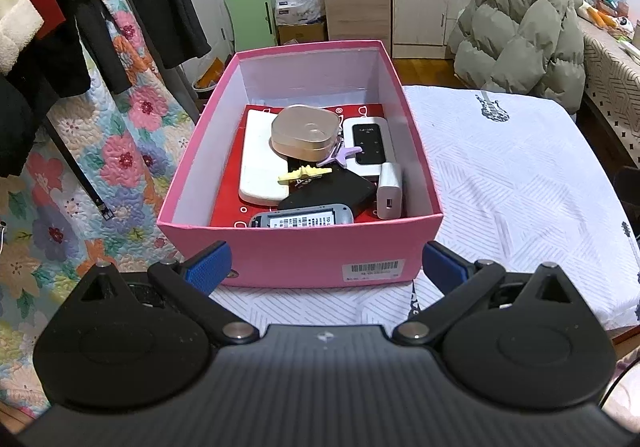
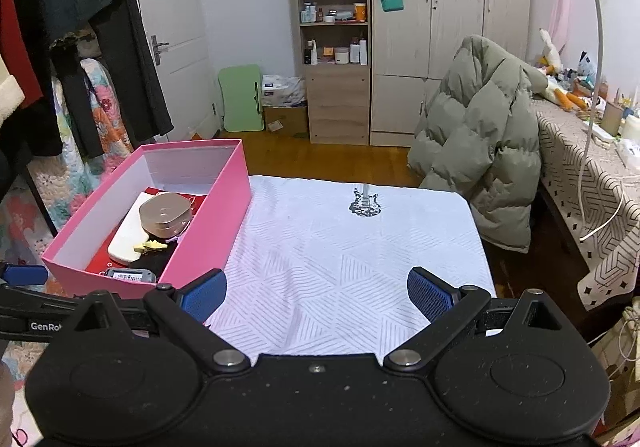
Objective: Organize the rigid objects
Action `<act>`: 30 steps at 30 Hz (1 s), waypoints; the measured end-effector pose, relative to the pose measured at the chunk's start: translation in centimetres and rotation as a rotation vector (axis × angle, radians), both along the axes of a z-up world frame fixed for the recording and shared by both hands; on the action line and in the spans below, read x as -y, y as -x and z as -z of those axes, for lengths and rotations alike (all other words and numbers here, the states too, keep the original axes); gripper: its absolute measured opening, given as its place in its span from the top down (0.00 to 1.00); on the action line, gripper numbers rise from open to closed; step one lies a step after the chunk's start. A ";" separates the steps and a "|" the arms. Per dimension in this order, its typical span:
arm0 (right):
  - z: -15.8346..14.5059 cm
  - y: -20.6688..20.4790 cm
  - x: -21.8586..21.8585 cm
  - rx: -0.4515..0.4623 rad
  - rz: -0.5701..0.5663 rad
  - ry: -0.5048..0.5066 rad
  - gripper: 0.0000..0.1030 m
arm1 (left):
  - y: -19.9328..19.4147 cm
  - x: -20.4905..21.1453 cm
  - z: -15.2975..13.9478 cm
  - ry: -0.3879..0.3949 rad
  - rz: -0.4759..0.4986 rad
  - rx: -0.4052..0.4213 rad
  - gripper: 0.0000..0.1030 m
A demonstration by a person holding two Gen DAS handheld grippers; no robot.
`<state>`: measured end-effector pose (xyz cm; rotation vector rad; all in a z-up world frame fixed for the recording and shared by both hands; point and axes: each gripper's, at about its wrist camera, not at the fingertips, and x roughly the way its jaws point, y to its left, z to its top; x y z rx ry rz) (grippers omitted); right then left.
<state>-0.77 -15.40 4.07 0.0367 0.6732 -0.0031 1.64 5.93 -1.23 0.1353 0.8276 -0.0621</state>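
Observation:
A pink box [image 1: 200,183] stands on the white-clothed table [image 1: 500,187], at its left side. Inside lie a beige rounded case [image 1: 306,133], a white flat case [image 1: 260,163], a silver-white player [image 1: 368,141], a silver power bank [image 1: 389,191], a black pouch [image 1: 332,195], a grey phone [image 1: 302,219], a yellow clip [image 1: 304,173] and a purple clip [image 1: 340,157]. My left gripper [image 1: 326,267] is open and empty, just before the box's near wall. My right gripper [image 2: 316,293] is open and empty over the bare cloth, right of the box [image 2: 216,223].
A guitar print [image 2: 365,203] marks the cloth's far side. A green puffer jacket [image 2: 480,151] hangs over a chair at the right. Hanging clothes [image 2: 80,27] and a floral quilt [image 1: 100,167] are at the left. Shelves [image 2: 334,39] and a wardrobe stand at the back.

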 end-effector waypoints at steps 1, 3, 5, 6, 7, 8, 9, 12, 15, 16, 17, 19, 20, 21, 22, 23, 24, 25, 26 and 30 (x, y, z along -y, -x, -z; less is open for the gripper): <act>0.0 0.1 0.0 0.001 0.000 0.005 0.04 | 0.1 0.0 0.0 -0.001 -0.001 -0.001 0.00; 0.0 0.3 -0.1 -0.001 0.000 0.009 0.04 | 0.2 0.0 -0.1 0.000 -0.001 0.001 0.00; -0.1 0.7 -0.4 0.002 -0.012 0.014 0.04 | 0.4 -0.1 -0.1 -0.001 -0.002 0.006 0.00; -0.2 0.9 -0.5 0.005 -0.016 0.017 0.04 | 0.5 -0.1 -0.2 -0.001 -0.003 0.008 0.00; -0.2 1.0 -0.7 0.006 -0.017 0.018 0.04 | 0.6 -0.2 -0.2 -0.001 -0.003 0.009 0.00; -0.2 1.2 -0.8 0.007 -0.016 0.017 0.04 | 0.7 -0.2 -0.2 0.001 -0.004 0.010 0.00; -0.2 1.3 -0.9 0.007 -0.016 0.015 0.04 | 0.8 -0.3 -0.2 0.002 -0.004 0.010 0.00; -0.2 1.6 -1.2 0.005 -0.026 0.011 0.04 | 1.1 -0.4 -0.2 0.005 -0.003 0.012 0.00; -0.1 1.9 -1.5 0.003 -0.025 0.018 0.04 | 1.2 -0.4 -0.2 0.001 -0.004 0.013 0.00; -0.2 1.9 -1.5 0.002 -0.026 0.020 0.04 | 1.3 -0.5 -0.2 0.000 -0.004 0.015 0.00; -0.2 2.1 -1.5 0.002 -0.029 0.023 0.04 | 1.4 -0.5 -0.2 0.000 -0.003 0.016 0.00; -0.1 2.3 -1.7 0.002 -0.030 0.028 0.04 | 1.6 -0.5 -0.2 0.004 -0.003 0.016 0.00; -0.1 2.3 -1.6 0.003 -0.030 0.029 0.04 | 1.7 -0.6 -0.2 0.006 -0.003 0.015 0.00; -0.1 2.4 -1.6 0.003 -0.028 0.031 0.04 | 1.7 -0.5 -0.2 0.007 -0.002 0.016 0.00; -0.1 2.4 -1.6 0.004 -0.026 0.031 0.04 | 1.8 -0.5 -0.2 0.009 -0.001 0.016 0.00; -0.1 2.5 -1.6 0.005 -0.024 0.030 0.04 | 1.8 -0.5 -0.3 0.011 0.000 0.014 0.00; -0.1 2.4 -1.5 0.005 -0.023 0.029 0.04 | 1.9 -0.5 -0.3 0.013 0.000 0.012 0.00; -0.1 2.4 -1.4 0.006 -0.022 0.028 0.04 | 1.8 -0.6 -0.3 0.014 0.000 0.009 0.00; -0.1 2.4 -1.4 0.006 -0.022 0.028 0.04 | 1.8 -0.6 -0.2 0.013 -0.002 0.005 0.00; -0.1 2.4 -1.5 0.005 -0.025 0.034 0.04 | 1.9 -0.5 -0.2 0.014 0.001 0.003 0.00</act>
